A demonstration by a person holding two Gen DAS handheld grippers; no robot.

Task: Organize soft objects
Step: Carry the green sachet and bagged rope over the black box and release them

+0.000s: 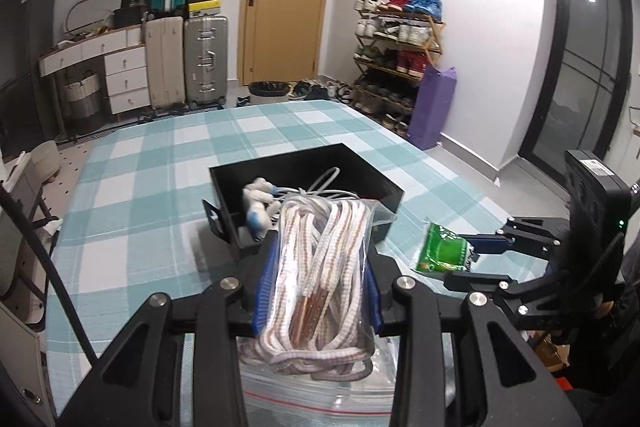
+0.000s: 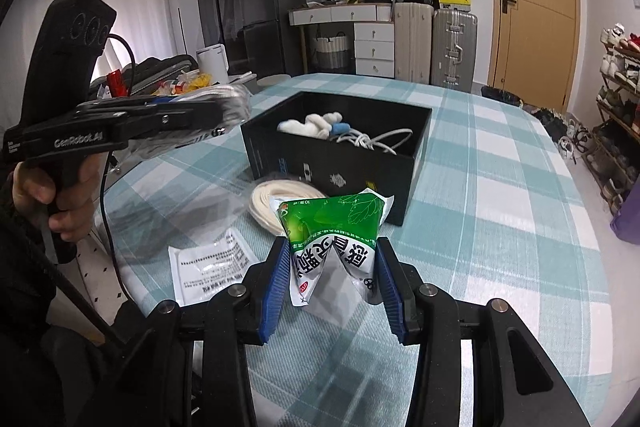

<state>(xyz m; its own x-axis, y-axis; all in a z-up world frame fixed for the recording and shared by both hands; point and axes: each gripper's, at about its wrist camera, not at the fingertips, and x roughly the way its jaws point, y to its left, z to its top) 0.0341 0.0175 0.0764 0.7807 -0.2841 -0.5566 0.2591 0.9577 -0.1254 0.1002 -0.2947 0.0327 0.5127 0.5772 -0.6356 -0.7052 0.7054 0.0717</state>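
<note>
Left tongs (image 1: 316,267) grip a clear bag of striped cord (image 1: 320,275); right tongs (image 2: 332,287) clamp a green-white sachet (image 2: 334,243), open black box (image 2: 420,131) at 12 o'clock.

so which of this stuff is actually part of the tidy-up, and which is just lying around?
Job:
- bag of striped laces, held in left tool
- green packet, held in right tool
- black box
- coiled white cord and printed sachet on the table

Just lying about:
- suitcases
- shoe rack
- white kettle

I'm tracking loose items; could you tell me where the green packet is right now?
The right gripper holds the green packet above the tablecloth, just before the black box.
</note>
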